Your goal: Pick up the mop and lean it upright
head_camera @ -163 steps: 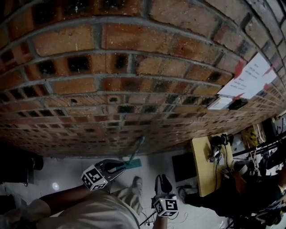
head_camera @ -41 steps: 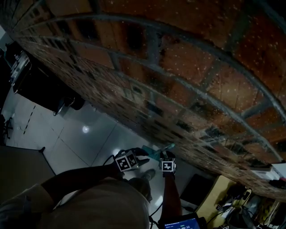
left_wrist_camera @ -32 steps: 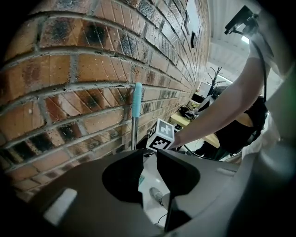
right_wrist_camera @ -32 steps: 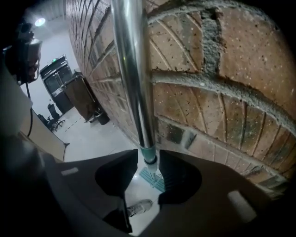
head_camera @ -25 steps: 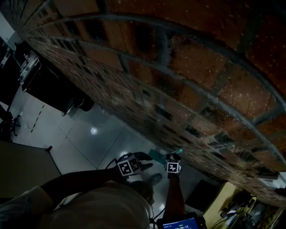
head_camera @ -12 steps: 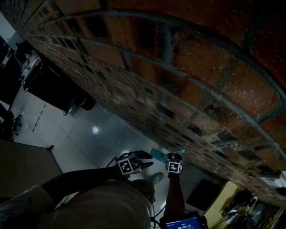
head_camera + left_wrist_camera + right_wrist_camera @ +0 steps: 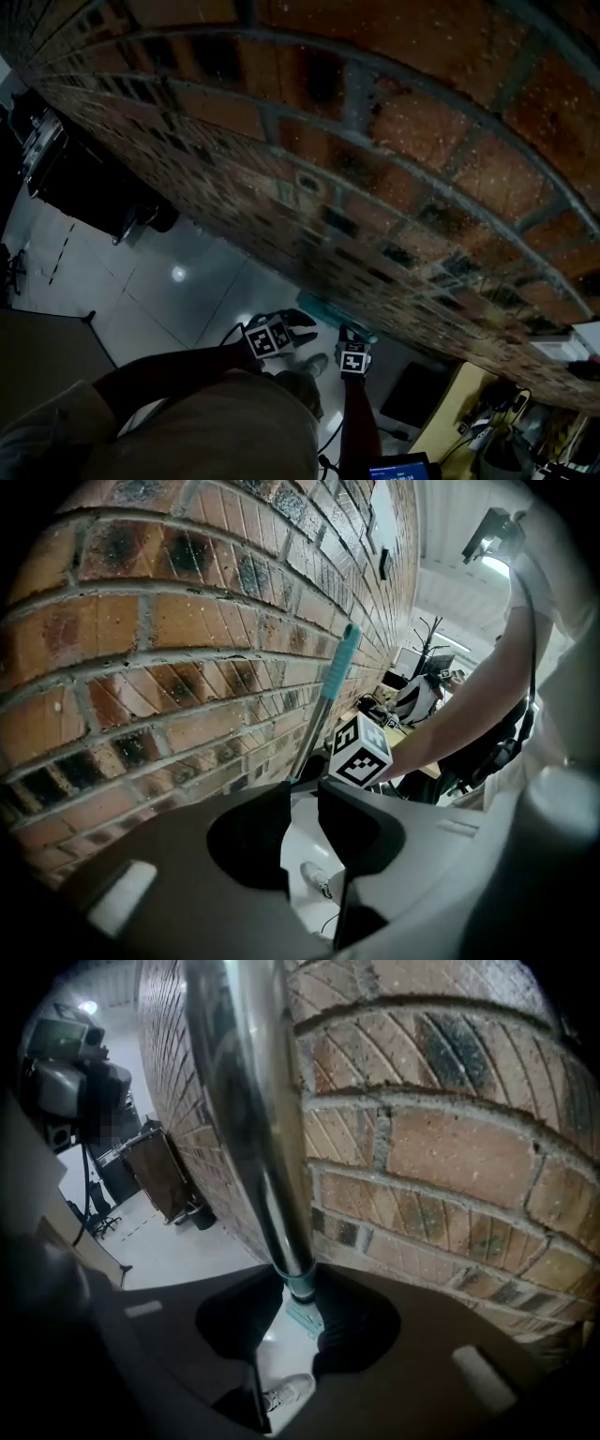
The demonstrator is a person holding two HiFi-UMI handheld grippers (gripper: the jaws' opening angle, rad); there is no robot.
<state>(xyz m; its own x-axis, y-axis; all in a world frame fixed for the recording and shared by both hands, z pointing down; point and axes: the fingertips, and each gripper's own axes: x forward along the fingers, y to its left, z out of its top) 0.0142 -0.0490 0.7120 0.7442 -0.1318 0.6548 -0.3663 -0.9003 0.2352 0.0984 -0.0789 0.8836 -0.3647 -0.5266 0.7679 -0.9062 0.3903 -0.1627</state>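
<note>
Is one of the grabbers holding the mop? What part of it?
Yes! The right gripper has just been closing its jaws on the mop, around its metal pole, below the teal grip. The left gripper is open and empty.

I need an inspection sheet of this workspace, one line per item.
surface: glossy grey floor.
job's things: mop leaning on brick wall.
clutter: black flat thing on floor.
grippers: left hand-held gripper open, empty; right hand-held gripper, jaws just been closing, grips mop.
cables: thin cable on floor by shoe.
surroundings: dark cabinet, yellow table.
</note>
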